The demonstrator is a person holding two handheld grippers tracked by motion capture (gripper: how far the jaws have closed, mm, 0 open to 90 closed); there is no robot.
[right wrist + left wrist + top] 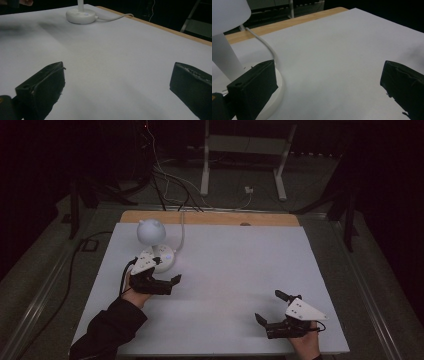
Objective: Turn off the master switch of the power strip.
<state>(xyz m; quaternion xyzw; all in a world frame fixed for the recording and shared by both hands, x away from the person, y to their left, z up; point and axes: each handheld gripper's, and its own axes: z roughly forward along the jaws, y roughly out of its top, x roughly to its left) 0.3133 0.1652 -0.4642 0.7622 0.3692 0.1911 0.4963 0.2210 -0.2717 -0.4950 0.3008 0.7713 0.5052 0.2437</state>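
A white desk lamp stands at the table's back left, with a dome shade (151,231), a round base (165,257) and a white cord (182,232) running to the far edge. My left gripper (168,271) is open right beside the base, nothing between its fingers. In the left gripper view the left jaw sits against the lamp base (279,86), with the stem (223,57) and cord (265,43) close by. My right gripper (270,306) is open and empty near the front right. The right gripper view shows the lamp base (80,15) far ahead.
A white sheet (235,270) covers the table, leaving a wooden strip (210,217) along the far edge. Beyond the table lie floor cables (170,185) and a white stand frame (245,150). The surroundings are dark.
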